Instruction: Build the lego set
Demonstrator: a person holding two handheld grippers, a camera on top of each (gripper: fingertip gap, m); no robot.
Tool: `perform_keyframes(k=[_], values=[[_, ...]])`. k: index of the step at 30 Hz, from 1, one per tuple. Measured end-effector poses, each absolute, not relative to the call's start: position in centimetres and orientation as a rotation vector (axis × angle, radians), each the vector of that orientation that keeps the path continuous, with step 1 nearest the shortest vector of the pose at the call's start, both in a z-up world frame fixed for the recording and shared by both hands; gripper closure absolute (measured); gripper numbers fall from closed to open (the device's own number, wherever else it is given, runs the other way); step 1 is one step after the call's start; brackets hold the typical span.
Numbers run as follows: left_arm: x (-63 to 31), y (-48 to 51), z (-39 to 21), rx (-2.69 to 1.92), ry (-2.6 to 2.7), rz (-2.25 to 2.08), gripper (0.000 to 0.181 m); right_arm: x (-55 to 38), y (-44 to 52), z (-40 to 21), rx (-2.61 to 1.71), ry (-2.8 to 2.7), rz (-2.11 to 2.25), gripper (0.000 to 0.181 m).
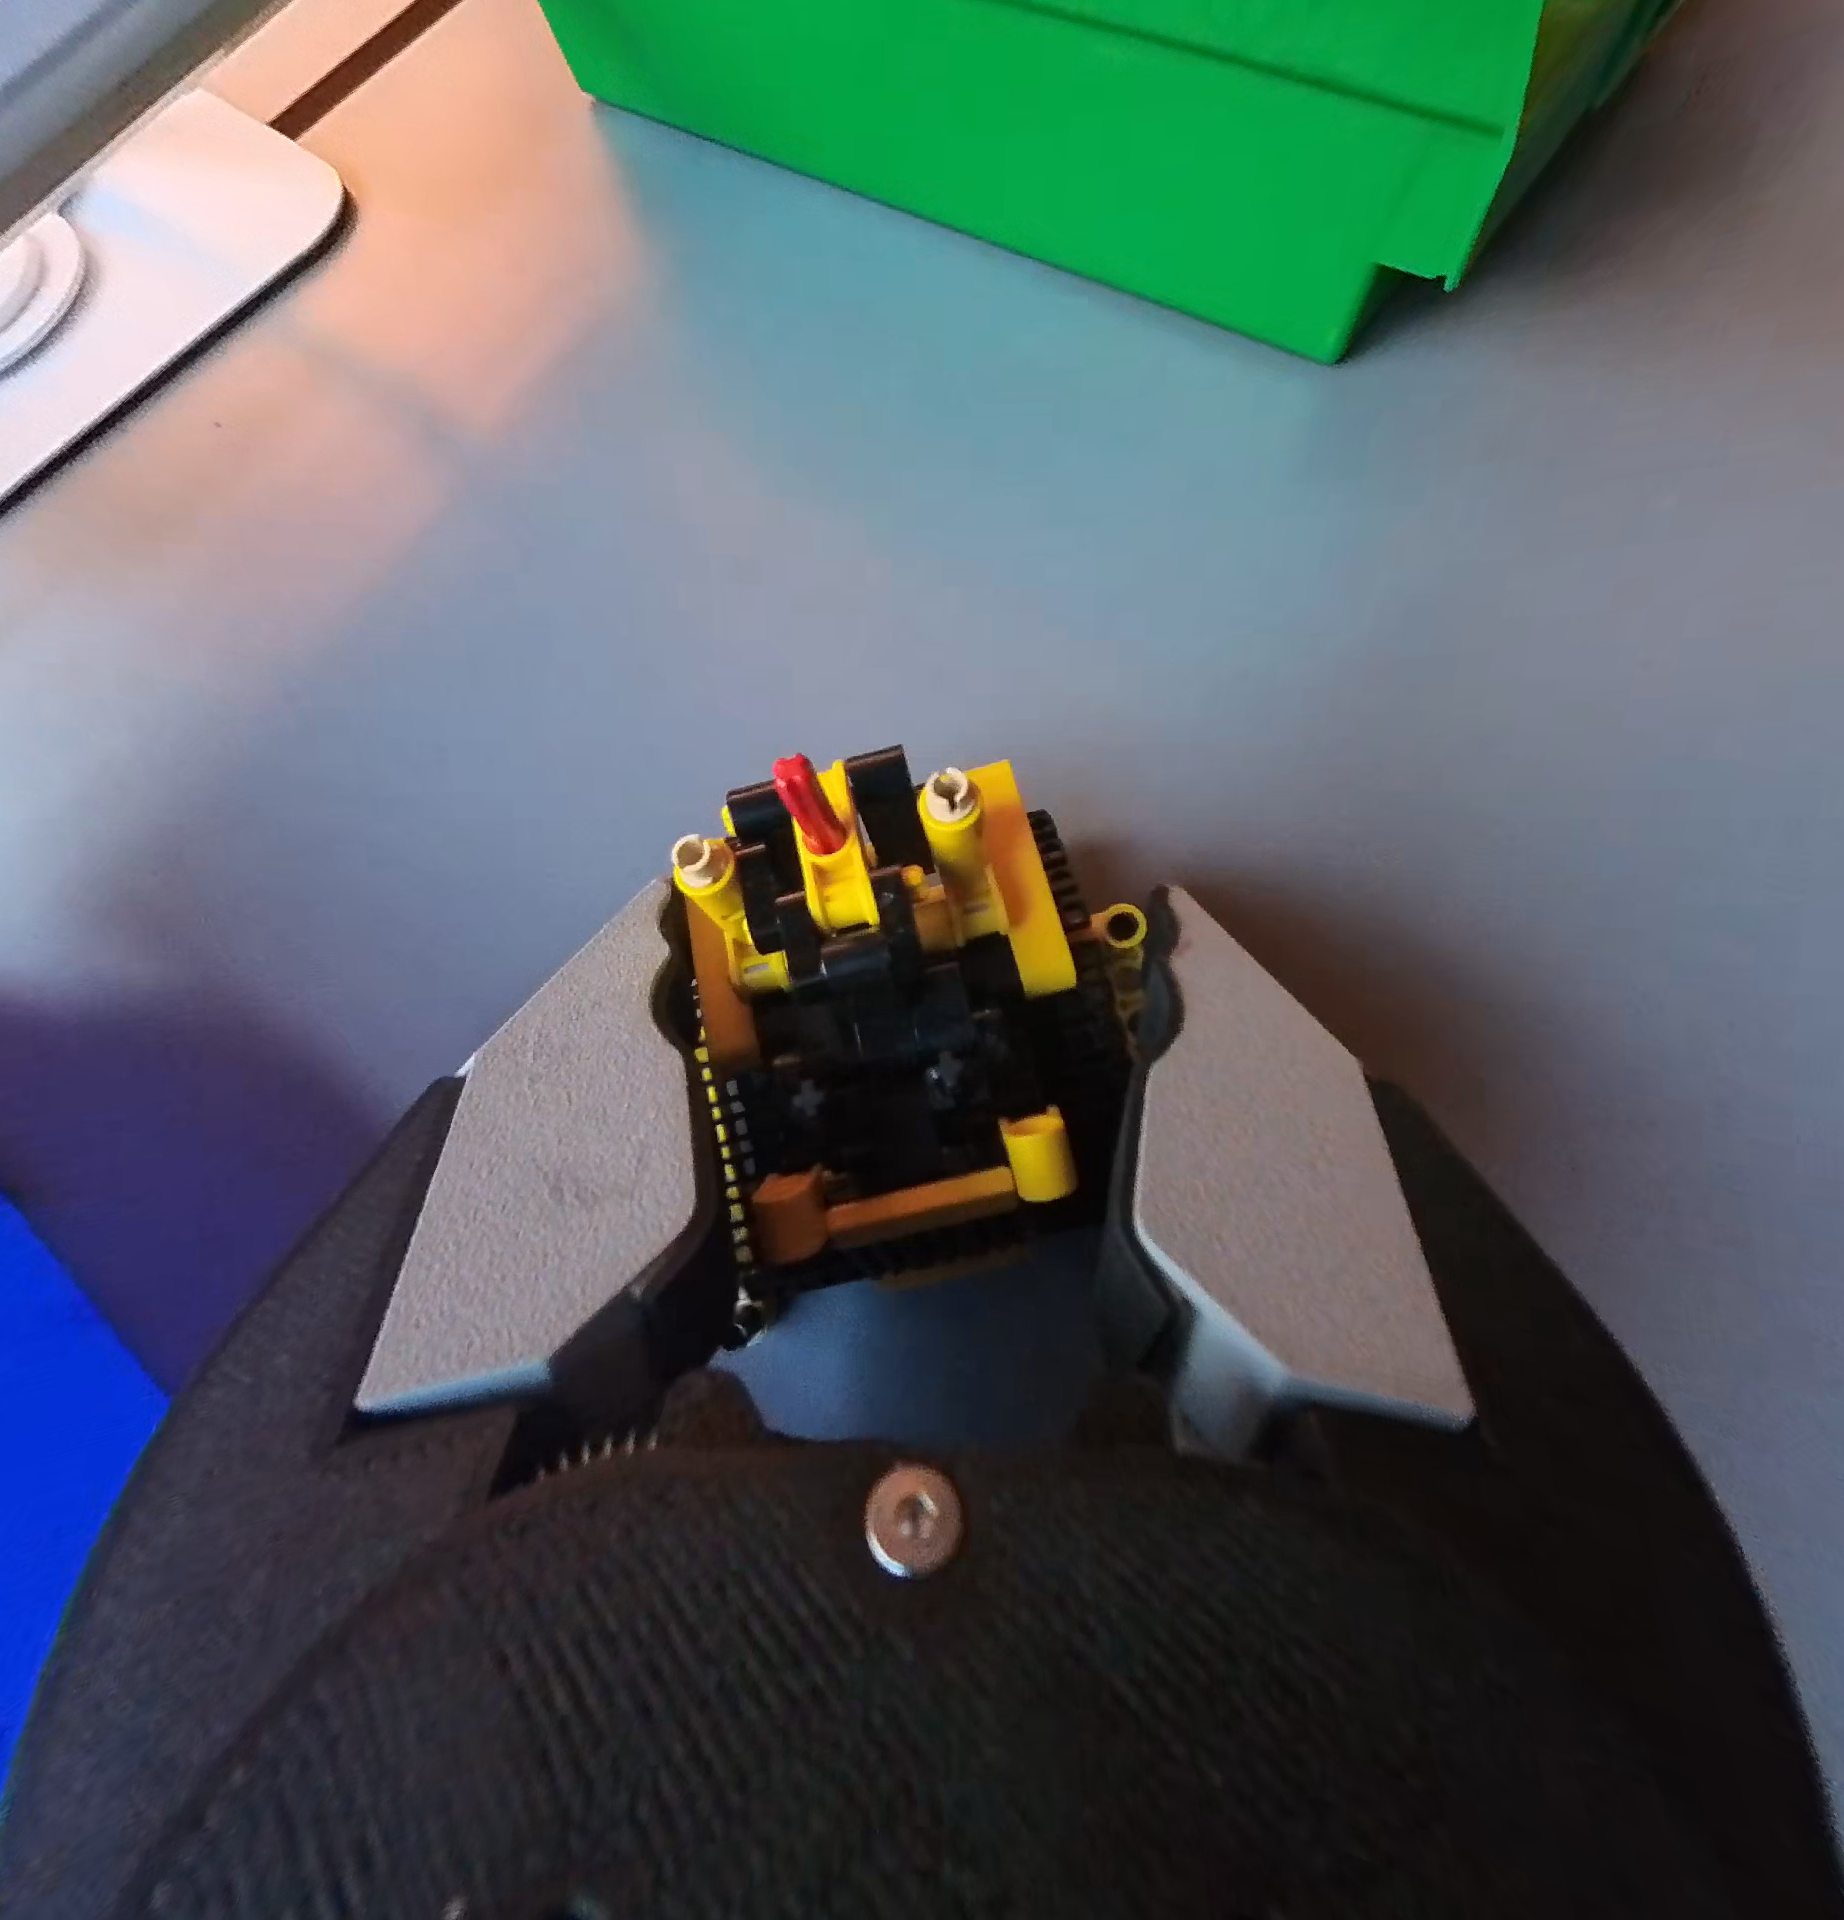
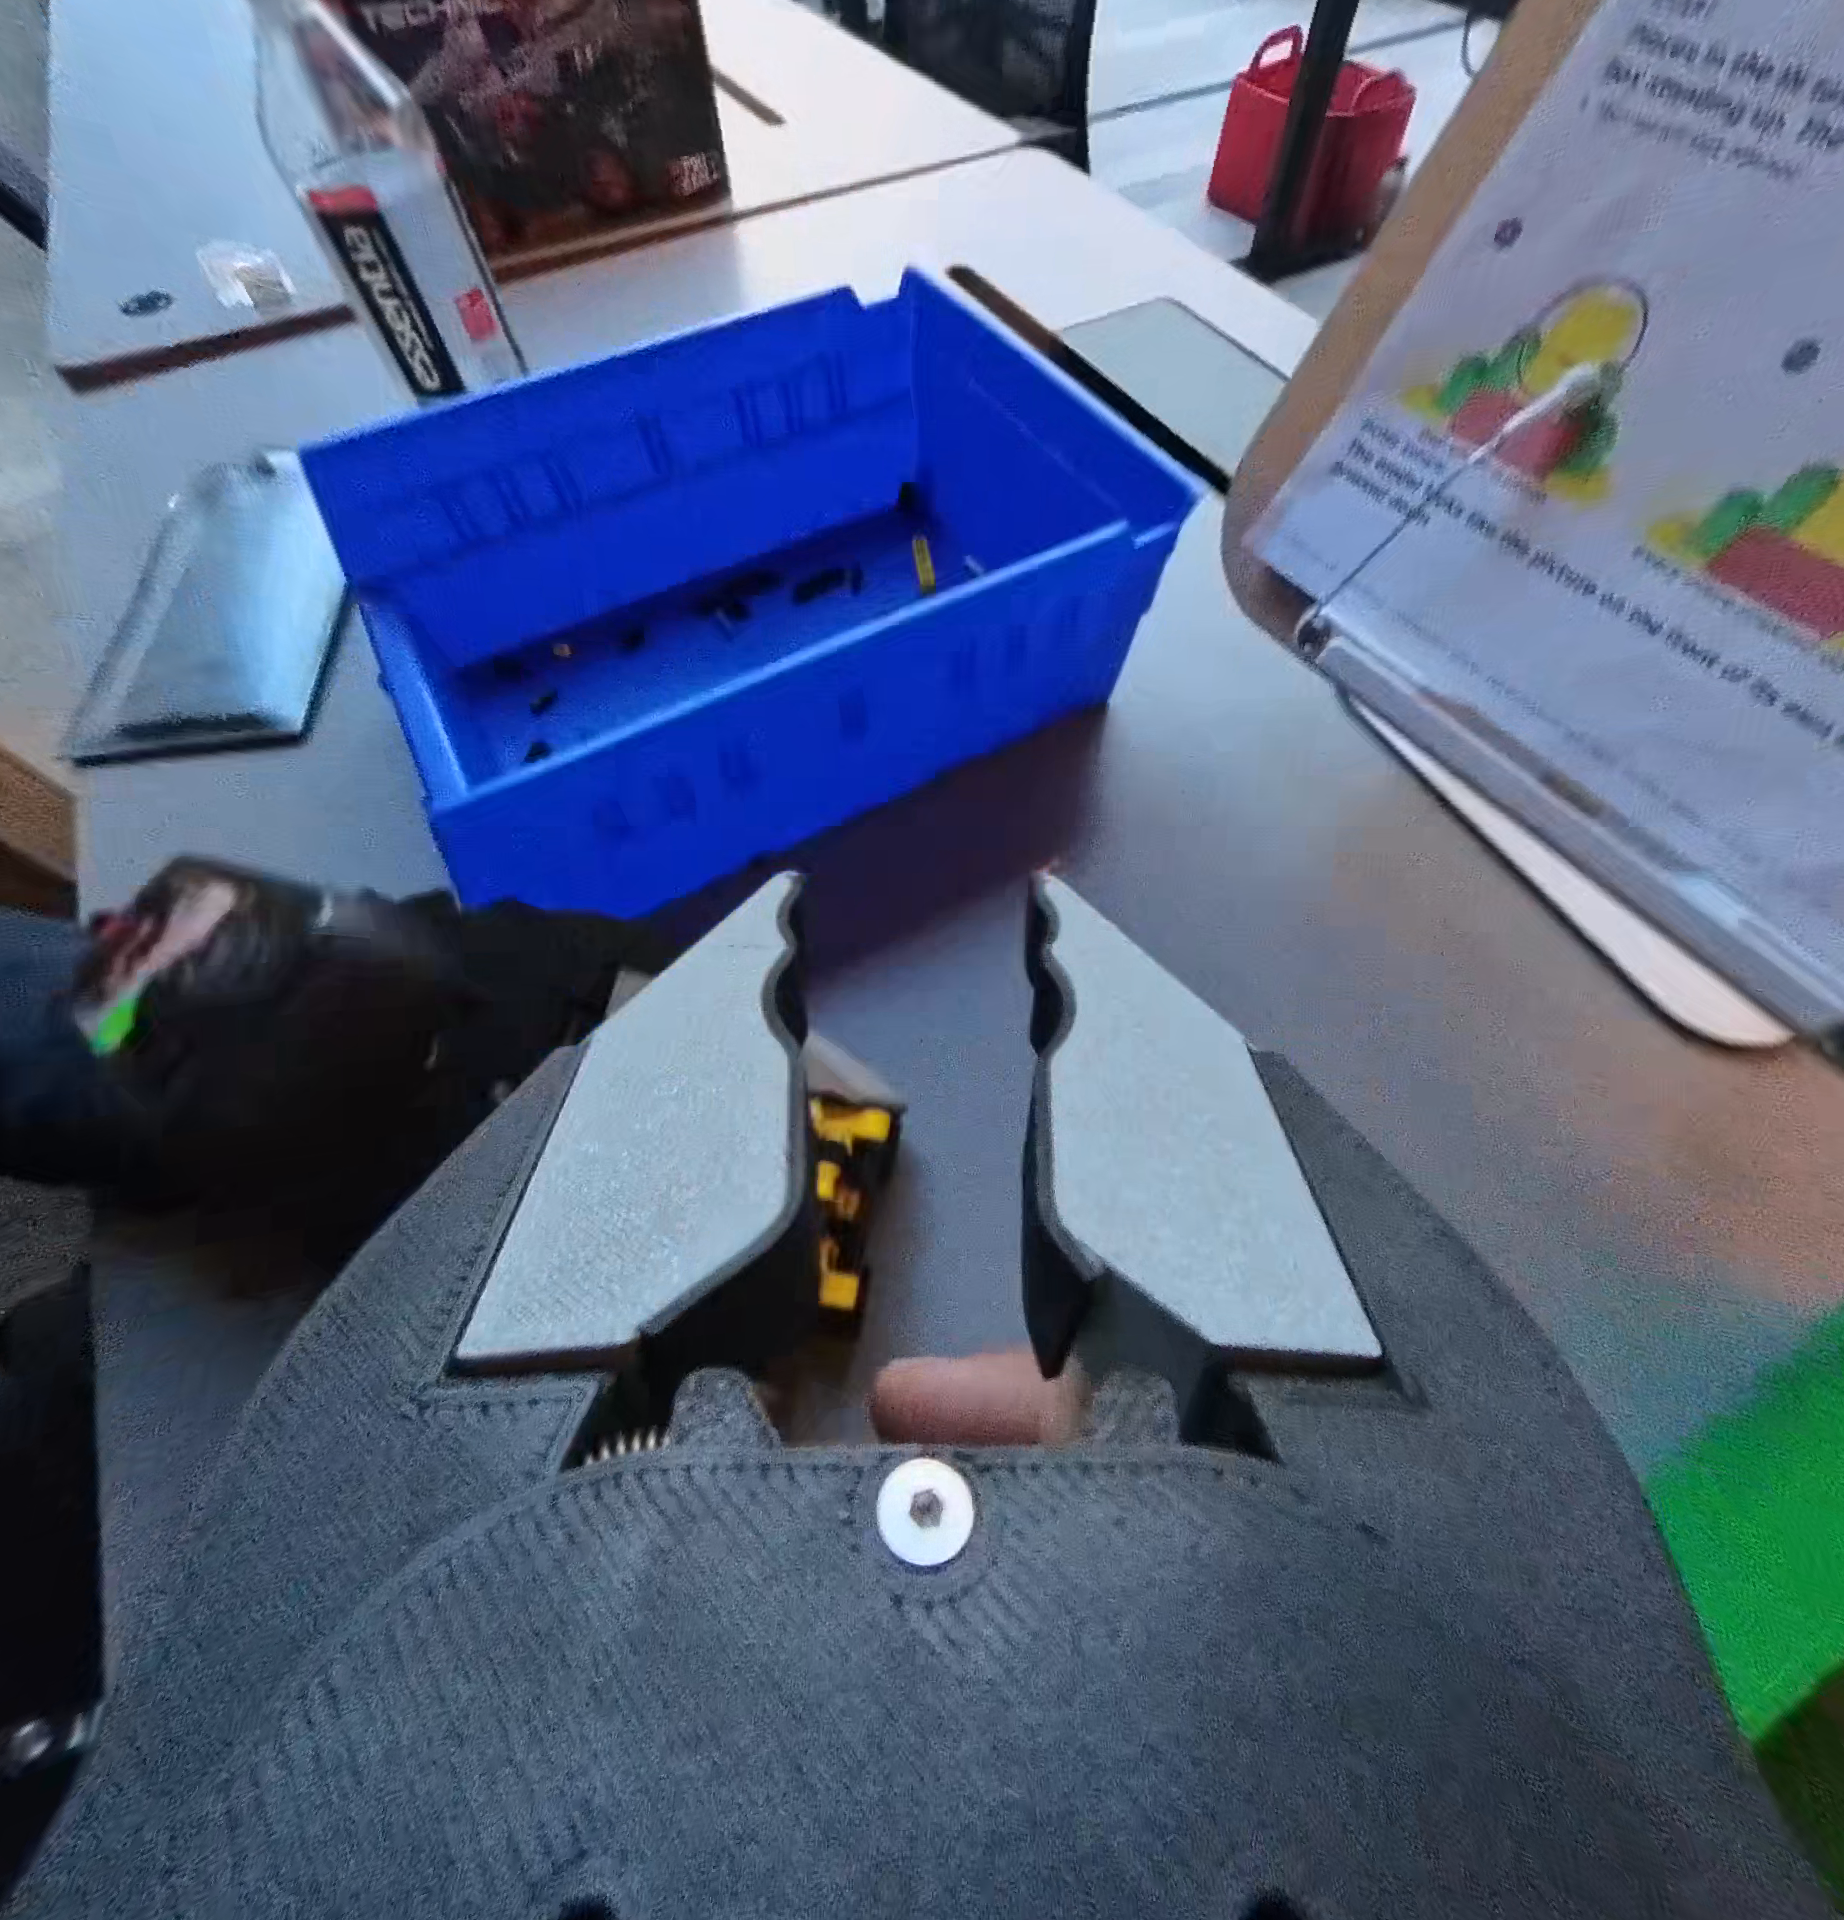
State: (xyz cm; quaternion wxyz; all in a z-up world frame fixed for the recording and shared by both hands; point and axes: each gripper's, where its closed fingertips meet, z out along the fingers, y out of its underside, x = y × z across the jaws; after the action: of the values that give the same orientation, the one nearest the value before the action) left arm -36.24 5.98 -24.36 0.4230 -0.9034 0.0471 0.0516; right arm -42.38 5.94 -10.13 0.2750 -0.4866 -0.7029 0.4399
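the left gripper [image 1: 913, 935] has its two grey fingers closed partway onto the black and yellow lego build [image 1: 897, 1029], one pad pressed against each side. a red pin [image 1: 802, 795] sticks up from the build's far end, at twelve o'clock from the jaws, and the build is held just over the grey table [image 1: 1001, 582]. a green bin [image 1: 1053, 145] sits well beyond, toward one o'clock, and a silver monitor stand [image 1: 118, 270] at ten o'clock.

the right gripper [image 2: 913, 909] hangs with its jaws spread and nothing between the fingers. the same lego build peeks out beside its left finger, low at seven o'clock from the tips. a blue bin [image 2: 793, 748] with small loose parts [image 2: 731, 608] stands just past the tips at twelve o'clock. a bottle [image 2: 378, 208] stands behind it at eleven, and an instruction sheet [image 2: 1624, 416] on a board leans at two o'clock.
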Motion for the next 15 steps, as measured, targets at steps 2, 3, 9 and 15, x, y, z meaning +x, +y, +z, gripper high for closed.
perform_keyframes(k=[2,3,9,15], values=[[-36.2,5.8,-24.3,-2.258,0.120,0.135,0.097,-39.6,5.9,-12.9,-1.315,-1.893,1.189,0.146],[-36.2,5.7,-24.2,-2.255,0.119,0.137,0.098,-38.6,5.9,-14.3,-1.322,-1.890,1.173,0.149],[-36.3,5.8,-24.3,-2.258,0.111,0.136,0.098,-36.3,4.3,-20.3,-1.311,-2.028,1.058,0.163],[-36.4,5.9,-24.3,-2.256,0.102,0.115,0.099,-36.4,4.6,-20.7,-1.258,-2.043,1.071,0.168]])
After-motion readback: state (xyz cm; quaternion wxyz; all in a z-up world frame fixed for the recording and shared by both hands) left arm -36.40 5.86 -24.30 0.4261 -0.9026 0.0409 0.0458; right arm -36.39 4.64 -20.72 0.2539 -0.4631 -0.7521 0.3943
